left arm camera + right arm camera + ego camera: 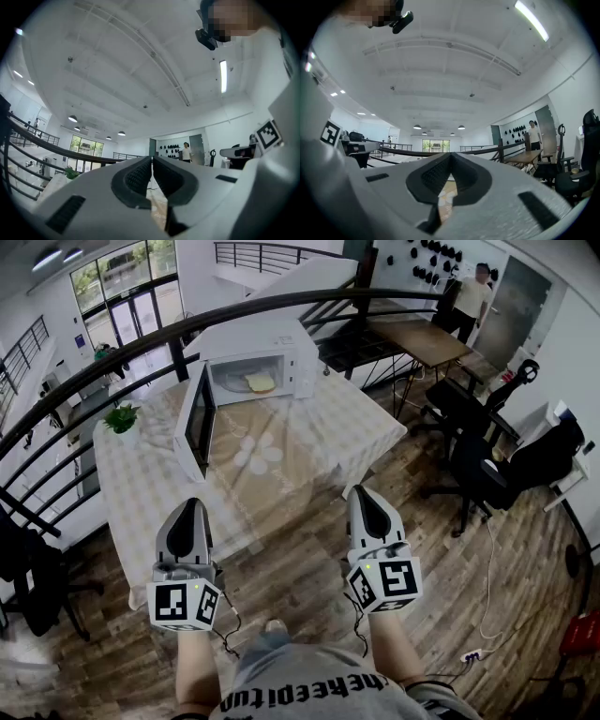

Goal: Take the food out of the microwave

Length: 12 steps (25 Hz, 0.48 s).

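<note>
Both of my tools are clenched on nothing: the left tool (191, 506) and the right tool (362, 493) each have their jaws pressed together, and both hang near my body, well short of the surface (319, 442). The microwave (281, 338) stands at the far side of that surface with its door (194, 423) swung wide to the left. The food (260, 382) is in plain sight inside the cavity, on something pale, a plate or the turntable; I cannot tell which. The step in hand, as I judge it, is the reach in. To do it well I should spread one tool's jaws before it enters, go straight through the mouth clear of the door's edge, and come in low so the jaws meet the piece at its rim rather than push it back. The food looks flat and pale yellow, lying level, its longer side running across the mouth of the cavity; it is too small here to say which end leads
</note>
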{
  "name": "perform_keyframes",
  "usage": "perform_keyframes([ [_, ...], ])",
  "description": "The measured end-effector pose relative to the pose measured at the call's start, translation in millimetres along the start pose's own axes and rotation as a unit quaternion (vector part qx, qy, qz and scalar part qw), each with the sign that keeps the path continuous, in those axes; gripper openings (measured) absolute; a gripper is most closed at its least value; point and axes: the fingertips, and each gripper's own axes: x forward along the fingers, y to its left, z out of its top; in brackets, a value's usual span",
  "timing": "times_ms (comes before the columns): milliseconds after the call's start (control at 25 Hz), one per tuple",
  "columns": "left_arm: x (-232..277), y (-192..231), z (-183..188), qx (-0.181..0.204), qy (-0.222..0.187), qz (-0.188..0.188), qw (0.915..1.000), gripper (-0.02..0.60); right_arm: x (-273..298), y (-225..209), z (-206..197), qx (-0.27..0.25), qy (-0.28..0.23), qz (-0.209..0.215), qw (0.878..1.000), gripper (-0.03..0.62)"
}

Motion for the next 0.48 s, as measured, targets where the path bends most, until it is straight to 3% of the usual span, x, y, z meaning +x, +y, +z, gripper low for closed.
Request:
perform_keyframes([
  [480, 7, 14, -1, -0.005, -0.008, -0.001, 1.0, 0.012, 13, 10, -2, 0.001, -0.004, 0.0, 1.0, 0.005],
])
